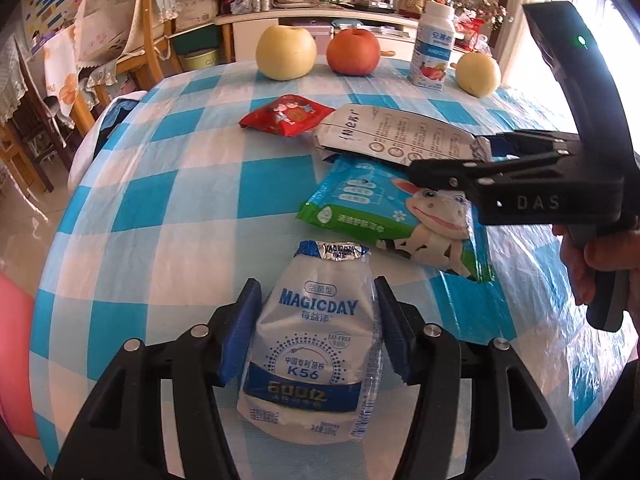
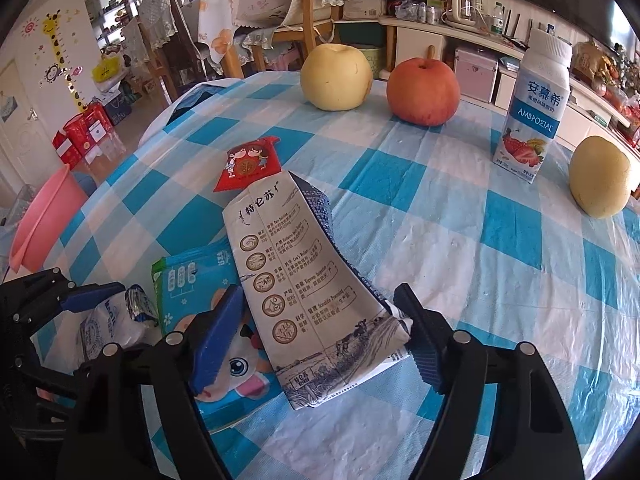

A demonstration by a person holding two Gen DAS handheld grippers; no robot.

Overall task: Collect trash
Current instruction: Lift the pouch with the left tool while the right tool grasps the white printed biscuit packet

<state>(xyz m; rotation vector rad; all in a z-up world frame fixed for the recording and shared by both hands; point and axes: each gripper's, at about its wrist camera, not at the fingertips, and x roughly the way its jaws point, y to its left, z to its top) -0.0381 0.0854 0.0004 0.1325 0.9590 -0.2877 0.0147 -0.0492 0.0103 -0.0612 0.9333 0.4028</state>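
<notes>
A crushed white MAGICDAY bottle (image 1: 312, 344) lies on the checked tablecloth between the fingers of my left gripper (image 1: 320, 328), which is open around it; it also shows in the right wrist view (image 2: 116, 324). A flattened milk carton (image 2: 304, 280) lies between the fingers of my right gripper (image 2: 320, 332), which is open around its near end. The carton (image 1: 392, 136) and right gripper (image 1: 452, 160) also show in the left wrist view. A wet-wipe pack (image 1: 396, 216) lies under the carton. A red snack wrapper (image 1: 286, 114) lies beyond it.
Two yellow pears (image 2: 336, 78) (image 2: 598, 178), a red apple (image 2: 422, 92) and an upright Ambrosial yogurt bottle (image 2: 532, 116) stand at the table's far side. A pink basin (image 2: 40, 220) sits off the left edge. Chairs and shelves stand behind.
</notes>
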